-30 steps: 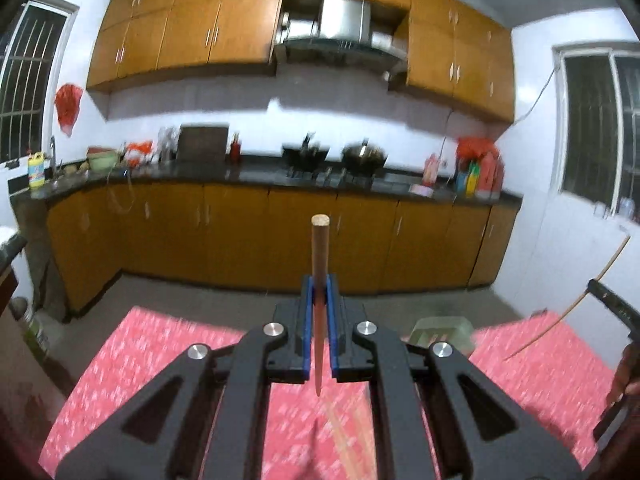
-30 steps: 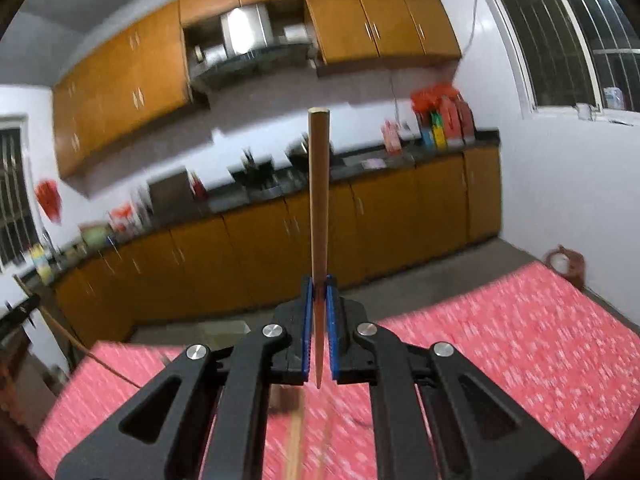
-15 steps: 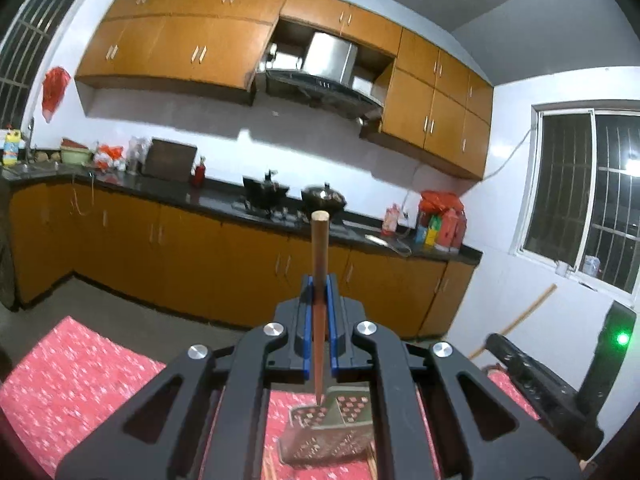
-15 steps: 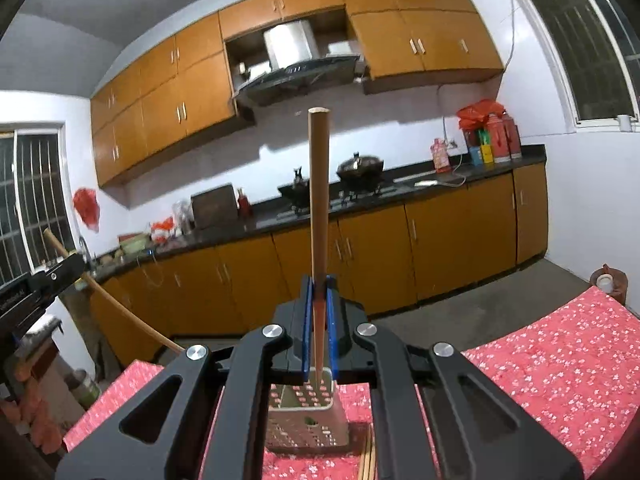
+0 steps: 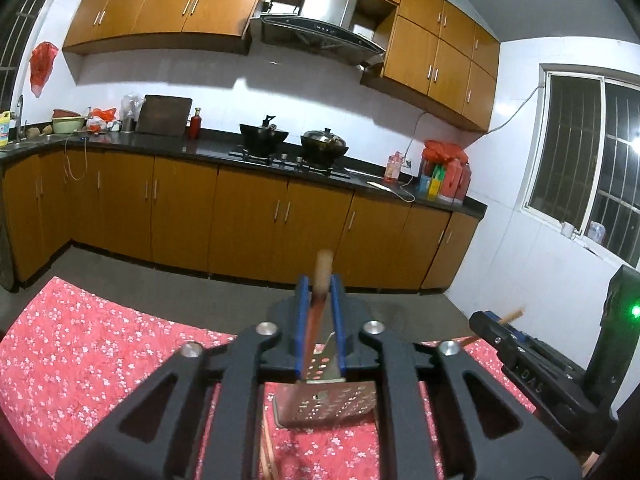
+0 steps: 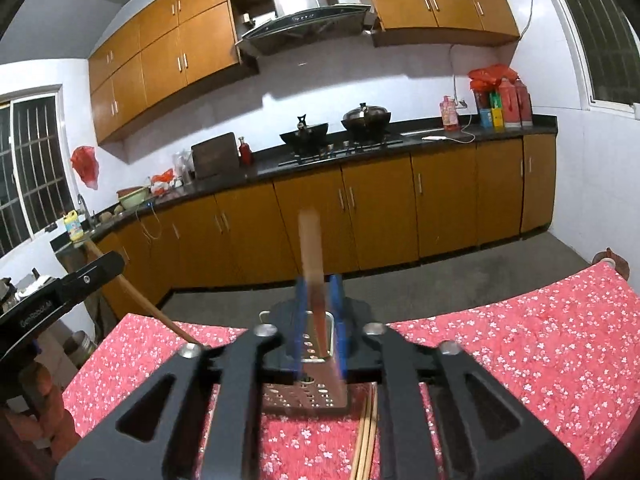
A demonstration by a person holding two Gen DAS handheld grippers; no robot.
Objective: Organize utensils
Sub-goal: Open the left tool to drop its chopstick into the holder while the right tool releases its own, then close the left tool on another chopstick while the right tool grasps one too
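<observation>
Both chopsticks are motion-blurred: the one between the left tongs [image 5: 319, 320] and the one between the right tongs [image 6: 318, 312]. Tong frames hide most of the perforated metal holder [image 5: 332, 404]. Loose chopsticks [image 6: 366, 440] run off the bottom edge.

My black tongs have blue pads [image 5: 302, 312]. The chopstick [image 6: 310, 248] between them is pale wood, darkening reddish-brown lower down. The perforated utensil holder [image 5: 326, 404] is silvery metal. The tablecloth [image 6: 520, 344] is red with small white flowers.
</observation>
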